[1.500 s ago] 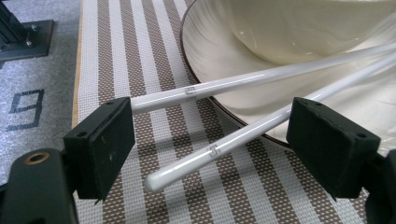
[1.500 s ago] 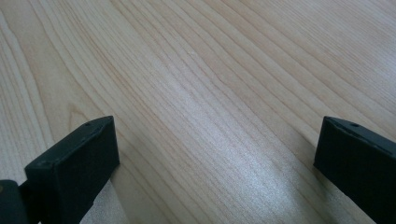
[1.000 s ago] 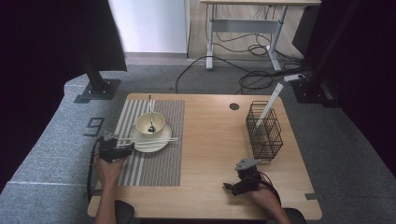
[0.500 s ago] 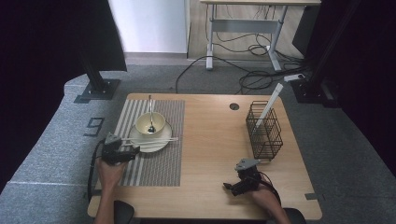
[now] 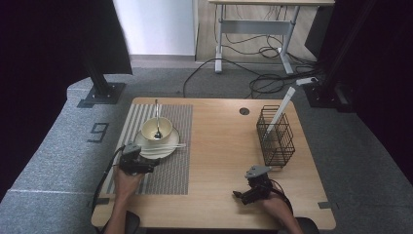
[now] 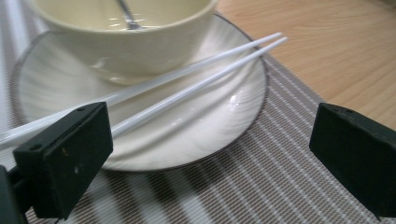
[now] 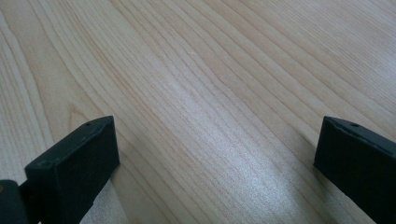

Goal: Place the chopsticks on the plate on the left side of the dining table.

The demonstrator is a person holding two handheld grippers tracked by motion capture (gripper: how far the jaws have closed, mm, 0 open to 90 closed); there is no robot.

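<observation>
Left tongs spread, at the near rim of the round cream plate, approaching two white chopsticks lying across it. Next, probably: close on them. Right tongs spread, idle over pale wooden bench.

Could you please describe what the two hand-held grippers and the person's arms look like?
Both are black. The left hand-held gripper and the right hand-held gripper each carry a grey three-cornered plate on top and trail a black cable. Each ends in two blocky black jaws. The forearms show no sleeves.
</observation>
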